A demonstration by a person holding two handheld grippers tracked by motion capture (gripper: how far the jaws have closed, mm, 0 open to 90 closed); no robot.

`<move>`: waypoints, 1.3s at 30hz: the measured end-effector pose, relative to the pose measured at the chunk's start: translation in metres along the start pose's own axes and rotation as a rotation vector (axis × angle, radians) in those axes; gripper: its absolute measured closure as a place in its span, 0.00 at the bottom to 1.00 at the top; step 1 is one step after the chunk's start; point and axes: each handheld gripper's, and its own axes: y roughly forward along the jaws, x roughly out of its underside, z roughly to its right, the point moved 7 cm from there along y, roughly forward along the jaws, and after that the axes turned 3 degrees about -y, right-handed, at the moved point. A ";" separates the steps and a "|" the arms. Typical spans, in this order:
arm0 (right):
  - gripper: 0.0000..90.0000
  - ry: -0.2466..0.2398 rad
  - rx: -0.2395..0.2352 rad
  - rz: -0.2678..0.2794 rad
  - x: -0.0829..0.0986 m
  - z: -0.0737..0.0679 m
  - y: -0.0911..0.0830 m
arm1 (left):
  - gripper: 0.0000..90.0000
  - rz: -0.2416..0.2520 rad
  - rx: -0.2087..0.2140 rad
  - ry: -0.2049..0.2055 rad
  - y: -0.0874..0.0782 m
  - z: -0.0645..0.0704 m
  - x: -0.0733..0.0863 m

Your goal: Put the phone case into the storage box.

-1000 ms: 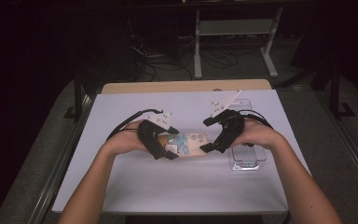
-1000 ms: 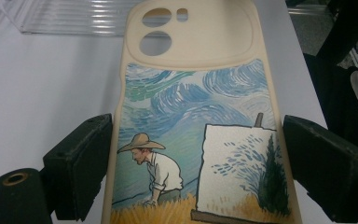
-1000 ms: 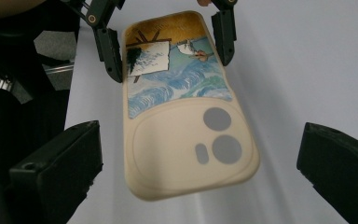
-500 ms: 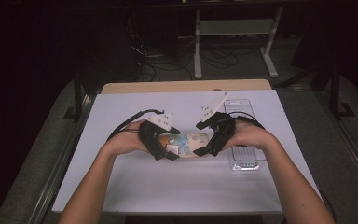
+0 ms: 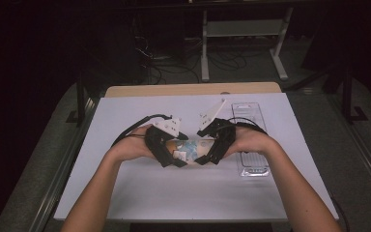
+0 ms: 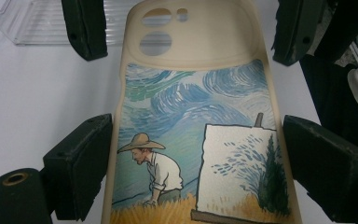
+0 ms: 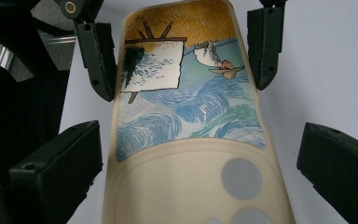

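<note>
A beige phone case (image 5: pixel 191 146) printed with a painter, an easel and a swirling blue sky lies between my two grippers at the middle of the white table (image 5: pixel 174 193). My left gripper (image 5: pixel 178 152) is shut on its lower end: in the left gripper view both jaws press the long edges of the case (image 6: pixel 191 116). My right gripper (image 5: pixel 203 148) stands open around the camera-hole end, and in the right gripper view there are gaps between its jaws and the case (image 7: pixel 186 116). The two grippers face each other.
A clear plastic tray (image 5: pixel 251 140) lies on the table just right of my right hand; the same tray (image 6: pixel 42 23) is seen in the left gripper view. Beyond the table's far edge are a metal stand (image 5: pixel 241 34) and cables on a dark floor.
My right gripper has moved left, toward the left gripper, and now straddles the camera end of the case. The left gripper has stayed in place on the case.
</note>
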 end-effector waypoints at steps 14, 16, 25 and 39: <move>0.00 -0.011 -0.028 -0.041 0.000 -0.005 0.012 | 0.12 0.007 -0.007 -0.001 -0.001 0.000 -0.001; 0.00 -0.012 -0.025 -0.046 -0.001 -0.005 0.013 | 0.12 0.004 -0.010 0.002 -0.001 0.000 -0.001; 0.06 -0.029 -0.024 -0.058 -0.001 -0.006 0.016 | 0.12 0.003 -0.009 -0.014 -0.002 0.001 -0.001; 0.09 -0.042 -0.018 -0.085 0.000 -0.006 0.017 | 0.12 -0.009 -0.005 -0.003 -0.001 0.001 0.000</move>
